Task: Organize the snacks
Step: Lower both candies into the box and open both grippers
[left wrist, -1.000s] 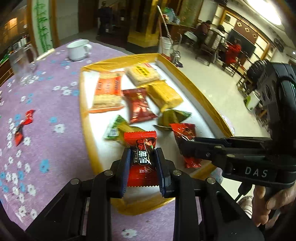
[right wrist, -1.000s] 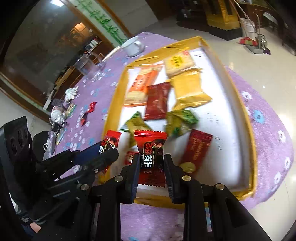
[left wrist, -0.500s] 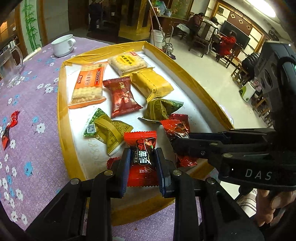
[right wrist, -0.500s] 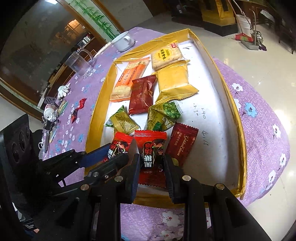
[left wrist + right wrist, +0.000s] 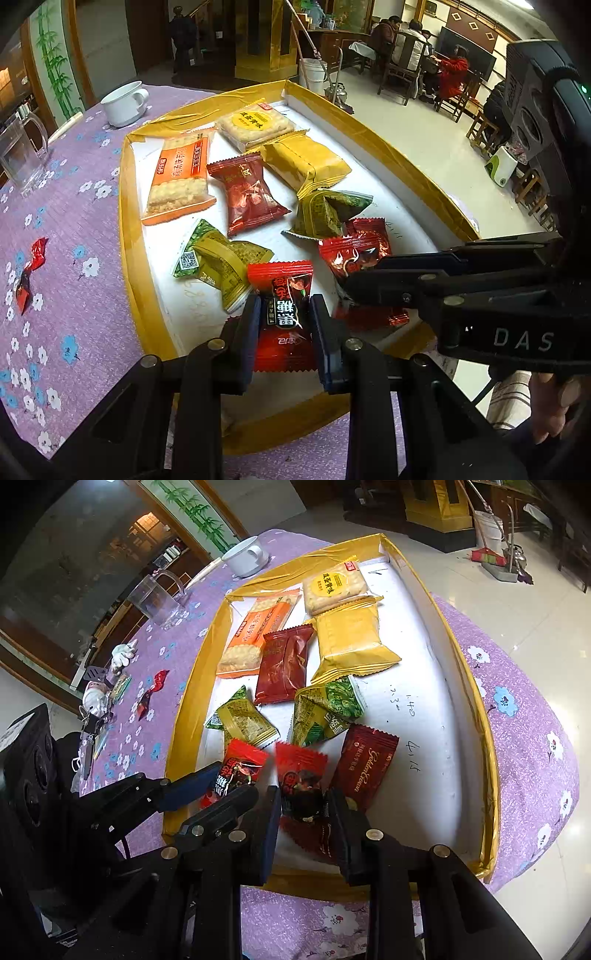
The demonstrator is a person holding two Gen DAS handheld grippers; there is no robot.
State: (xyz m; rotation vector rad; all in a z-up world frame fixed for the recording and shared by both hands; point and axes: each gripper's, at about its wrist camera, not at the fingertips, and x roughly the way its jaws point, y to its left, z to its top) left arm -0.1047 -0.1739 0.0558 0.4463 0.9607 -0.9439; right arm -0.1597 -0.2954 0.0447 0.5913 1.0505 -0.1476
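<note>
bare white tray floor (image 5: 424,686) rightward

Red candy packet (image 5: 282,295) between left tongs (image 5: 283,325) over tray (image 5: 129,236).

In the left wrist view the right gripper (image 5: 354,284) hides the middle of a red candy packet (image 5: 354,251). The clear pitcher (image 5: 22,147) is cut by the left edge (its handle shows). The seated people (image 5: 413,48) at the upper right are too small to make out.
</note>
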